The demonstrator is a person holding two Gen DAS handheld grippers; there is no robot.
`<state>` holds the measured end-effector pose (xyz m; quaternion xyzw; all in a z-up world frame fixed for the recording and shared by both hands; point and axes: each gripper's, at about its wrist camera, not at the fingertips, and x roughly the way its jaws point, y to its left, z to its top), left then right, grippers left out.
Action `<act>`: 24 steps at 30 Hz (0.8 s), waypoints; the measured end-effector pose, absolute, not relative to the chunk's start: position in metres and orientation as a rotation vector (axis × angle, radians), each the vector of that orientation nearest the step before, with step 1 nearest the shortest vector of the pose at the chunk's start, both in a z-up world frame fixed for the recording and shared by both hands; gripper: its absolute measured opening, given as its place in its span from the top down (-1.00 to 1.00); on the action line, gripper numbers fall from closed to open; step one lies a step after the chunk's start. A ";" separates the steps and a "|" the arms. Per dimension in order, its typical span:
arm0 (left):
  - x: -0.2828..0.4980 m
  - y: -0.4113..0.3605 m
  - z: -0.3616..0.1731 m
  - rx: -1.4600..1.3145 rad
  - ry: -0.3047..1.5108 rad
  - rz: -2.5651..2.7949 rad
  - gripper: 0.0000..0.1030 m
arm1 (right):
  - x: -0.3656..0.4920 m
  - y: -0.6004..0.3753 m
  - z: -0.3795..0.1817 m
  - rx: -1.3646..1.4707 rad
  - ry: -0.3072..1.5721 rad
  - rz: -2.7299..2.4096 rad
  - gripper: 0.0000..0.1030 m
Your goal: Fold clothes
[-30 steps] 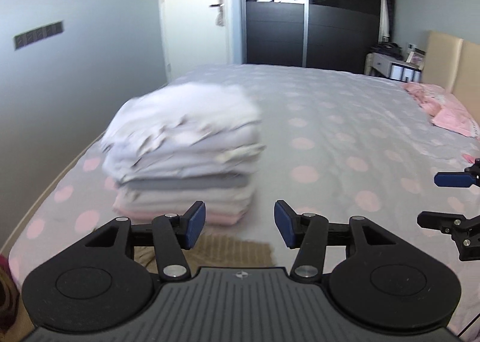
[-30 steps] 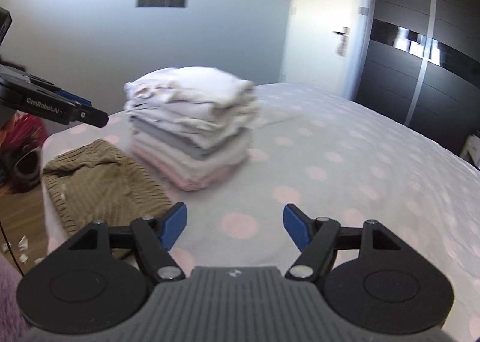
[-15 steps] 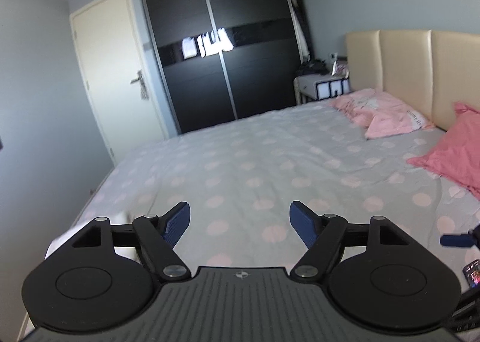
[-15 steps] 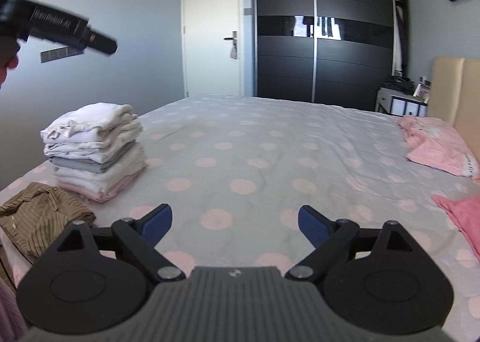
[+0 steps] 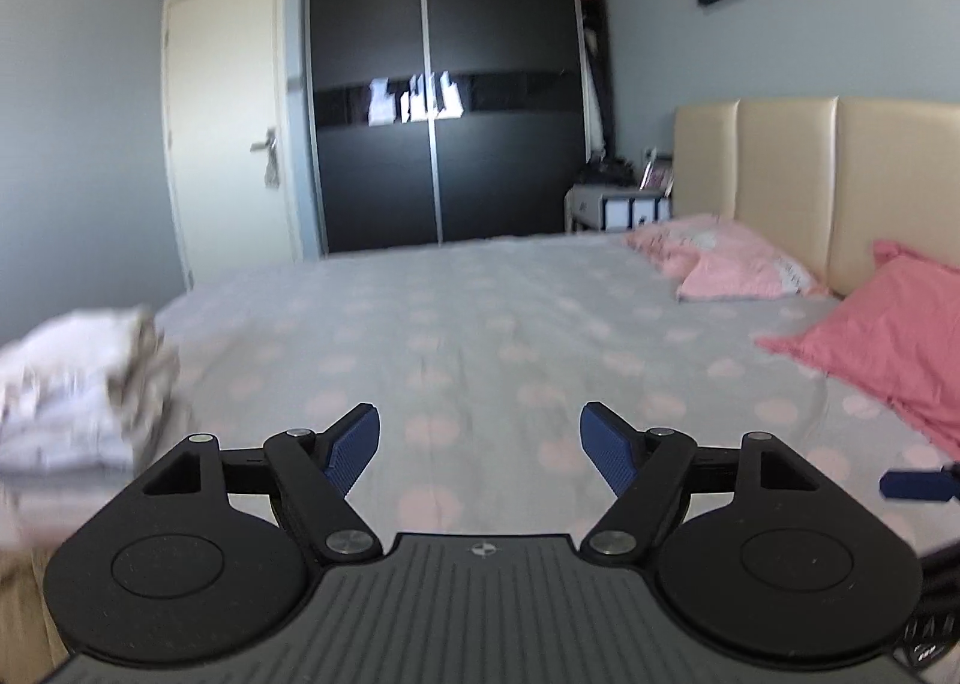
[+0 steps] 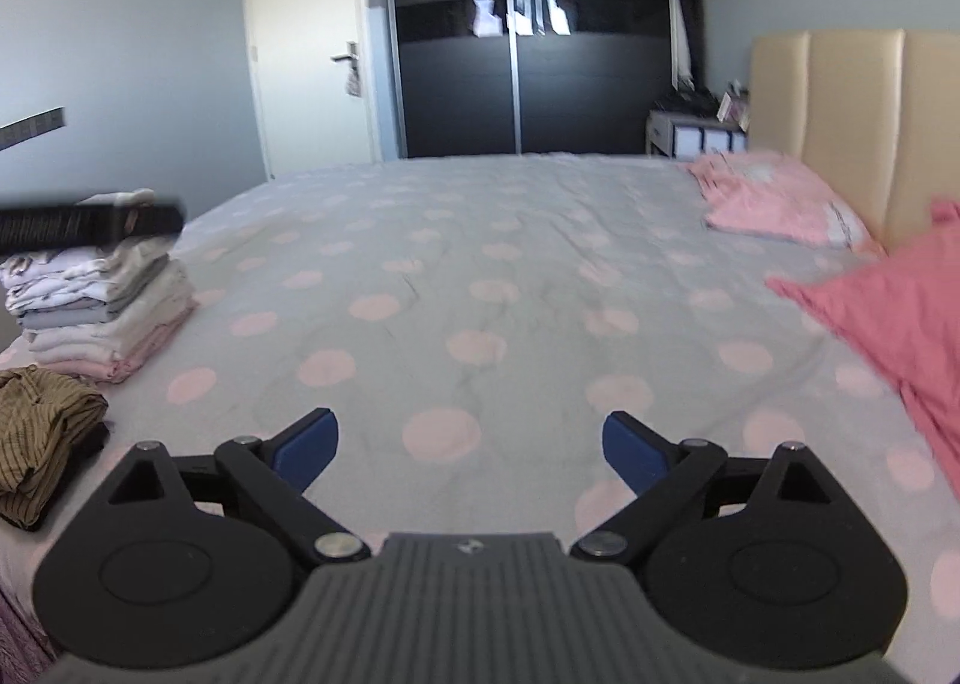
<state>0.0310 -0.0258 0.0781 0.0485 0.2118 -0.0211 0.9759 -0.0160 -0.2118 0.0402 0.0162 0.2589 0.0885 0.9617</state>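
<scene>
Pink-dotted grey bedspread (image 6: 480, 276) stretches bare between both grippers, left gripper (image 5: 480, 447) and right gripper (image 6: 471, 450), jaws spread wide, holding nothing. Neat stack of folded pale clothes (image 6: 102, 306) sits at the bed's left edge, crumpled olive striped garment (image 6: 42, 438) just beside it.

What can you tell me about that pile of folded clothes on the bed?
The pile of folded clothes sits near the bed's left edge, on the spotted cover. It looks like soft cotton: white and pale grey pieces above, pink at the bottom, stacked fairly squarely. A crumpled olive striped garment lies just in front of it. Neither pair of tongs touches it.
</scene>
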 end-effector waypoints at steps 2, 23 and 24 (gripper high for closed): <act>0.026 -0.024 0.053 0.108 0.485 0.005 -0.42 | -0.017 -0.206 0.028 0.037 0.544 0.145 -0.87; 0.039 -0.021 -0.052 0.134 0.672 0.072 -0.42 | 0.017 -0.166 -0.041 0.036 0.688 0.080 -0.87; 0.040 -0.022 -0.052 0.138 0.676 0.071 -0.42 | 0.019 -0.165 -0.042 0.033 0.690 0.082 -0.87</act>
